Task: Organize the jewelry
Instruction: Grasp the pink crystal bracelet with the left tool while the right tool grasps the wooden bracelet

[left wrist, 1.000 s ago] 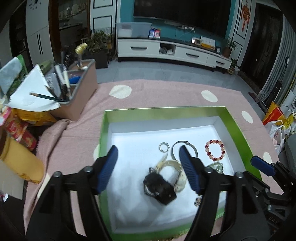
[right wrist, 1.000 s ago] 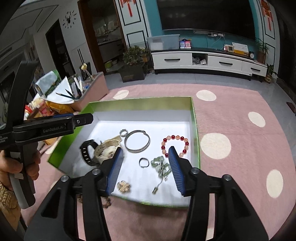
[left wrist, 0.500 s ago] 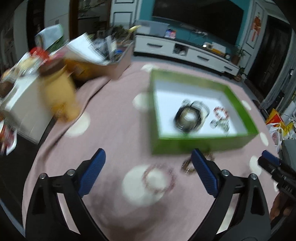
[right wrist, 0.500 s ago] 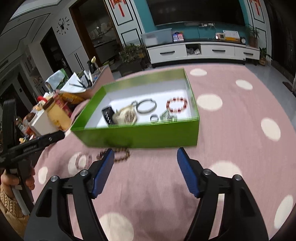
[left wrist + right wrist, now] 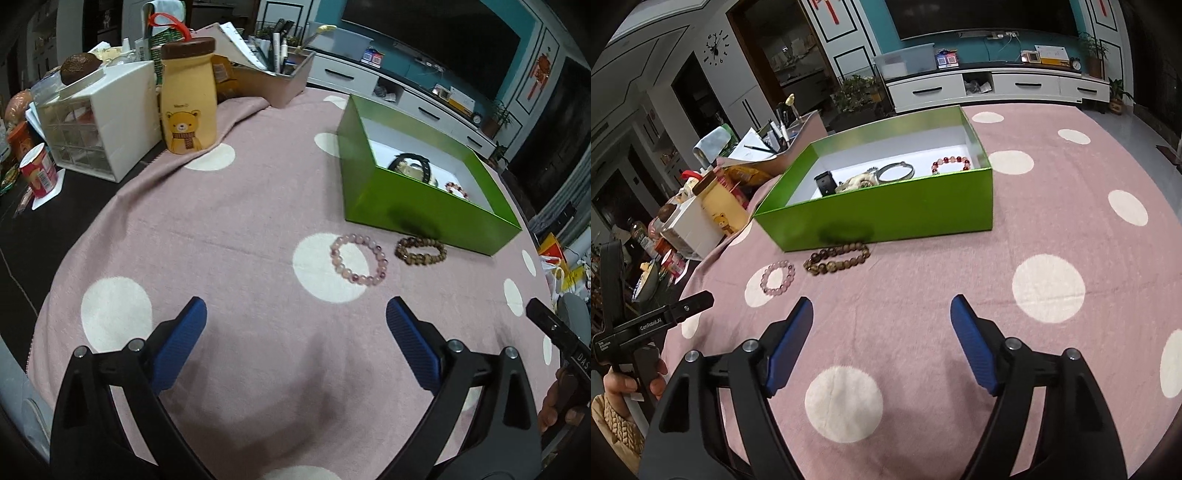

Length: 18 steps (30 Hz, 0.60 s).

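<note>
A teal wall (image 5: 923, 22) carries a dark television (image 5: 982, 16) above a long white TV cabinet (image 5: 997, 88) on a grey floor (image 5: 1137, 122). A black wall clock (image 5: 714, 46) hangs on a white wall beside dark doorways, and potted plants (image 5: 855, 92) stand near the cabinet.

left gripper (image 5: 295, 334): jaws spread wide, nothing between blue pads, pointing 12 o'clock | right gripper (image 5: 882, 326): jaws spread wide, nothing held, pointing 12 o'clock | left hand (image 5: 628, 380): wrapped on handle at 8 o'clock, right wrist view
</note>
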Motion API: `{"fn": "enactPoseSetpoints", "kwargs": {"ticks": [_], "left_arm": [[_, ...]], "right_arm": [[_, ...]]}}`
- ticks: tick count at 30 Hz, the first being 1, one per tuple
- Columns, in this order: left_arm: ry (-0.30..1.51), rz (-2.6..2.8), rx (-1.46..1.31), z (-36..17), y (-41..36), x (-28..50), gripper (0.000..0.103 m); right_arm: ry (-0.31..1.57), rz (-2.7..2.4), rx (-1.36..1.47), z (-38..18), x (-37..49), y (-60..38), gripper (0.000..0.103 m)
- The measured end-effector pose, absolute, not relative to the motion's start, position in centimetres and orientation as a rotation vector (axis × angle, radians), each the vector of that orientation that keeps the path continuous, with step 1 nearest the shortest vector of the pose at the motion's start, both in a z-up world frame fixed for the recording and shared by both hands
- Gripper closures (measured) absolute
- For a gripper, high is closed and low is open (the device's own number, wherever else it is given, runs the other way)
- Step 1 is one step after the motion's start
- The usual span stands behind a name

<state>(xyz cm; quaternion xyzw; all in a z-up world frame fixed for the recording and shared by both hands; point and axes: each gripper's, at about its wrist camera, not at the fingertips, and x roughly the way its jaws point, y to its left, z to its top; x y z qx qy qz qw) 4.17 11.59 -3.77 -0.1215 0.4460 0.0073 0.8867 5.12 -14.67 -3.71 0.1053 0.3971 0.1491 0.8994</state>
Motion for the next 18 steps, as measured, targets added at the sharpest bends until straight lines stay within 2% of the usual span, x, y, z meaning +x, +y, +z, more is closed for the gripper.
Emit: {"fn": "enactPoseSetpoints", "kwargs": {"ticks": [18], "left_arm": [[0.922,-0.027,-0.157,-5.5,9.4,5.3,0.004]], "right_arm": [[0.885,0.34,0.205,-6.3,7.6,-12.7,0.026]]}}
